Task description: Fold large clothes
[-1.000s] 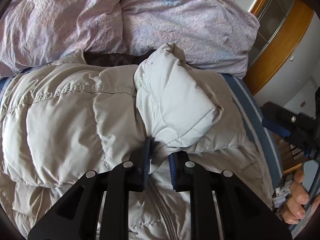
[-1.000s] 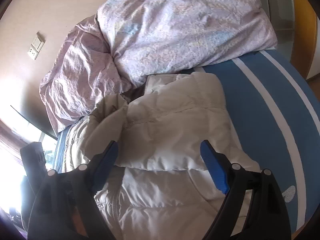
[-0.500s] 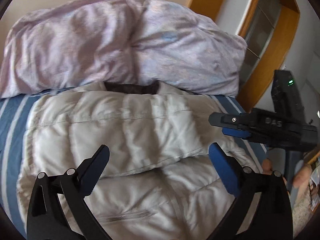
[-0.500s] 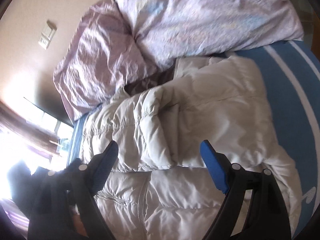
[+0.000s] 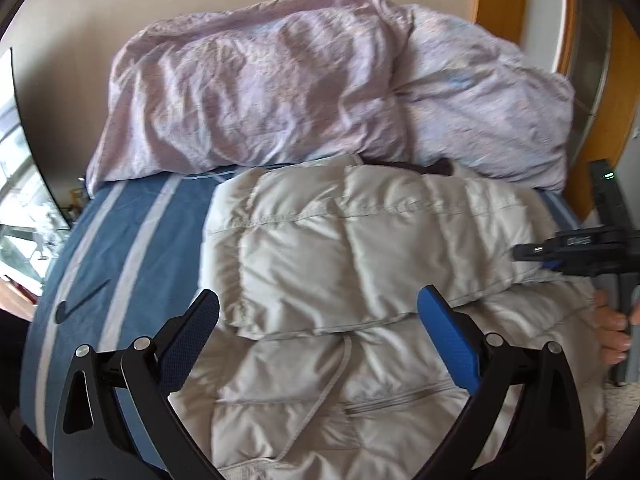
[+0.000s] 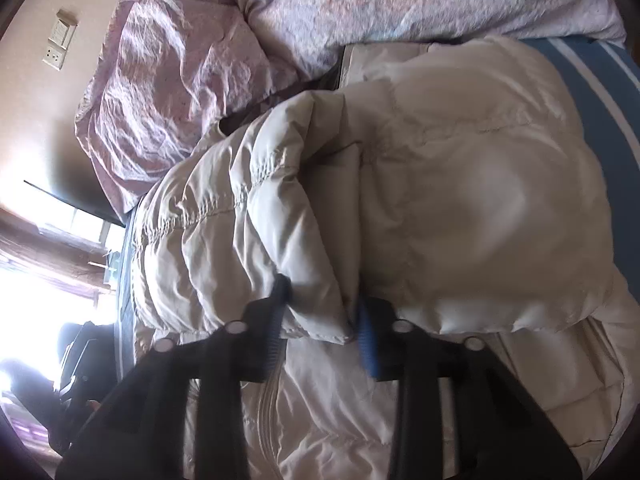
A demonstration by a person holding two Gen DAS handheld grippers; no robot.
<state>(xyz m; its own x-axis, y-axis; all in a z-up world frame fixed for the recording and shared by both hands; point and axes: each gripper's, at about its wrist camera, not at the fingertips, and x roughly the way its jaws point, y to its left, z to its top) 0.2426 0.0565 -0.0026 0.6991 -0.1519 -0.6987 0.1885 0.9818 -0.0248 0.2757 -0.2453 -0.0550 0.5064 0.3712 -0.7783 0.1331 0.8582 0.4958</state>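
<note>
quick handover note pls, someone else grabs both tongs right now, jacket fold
Left tongs: open, empty, hovering over the puffer jacket.
Right tongs: shut on a puffy fold of the jacket, likely a sleeve.
Jacket lies on the blue striped bedsheet, collar end toward the lilac duvet.
Done: one sleeve already lies folded across the front.
Left: lay the pinched part across, release, then fold the body and smooth it.
</note>
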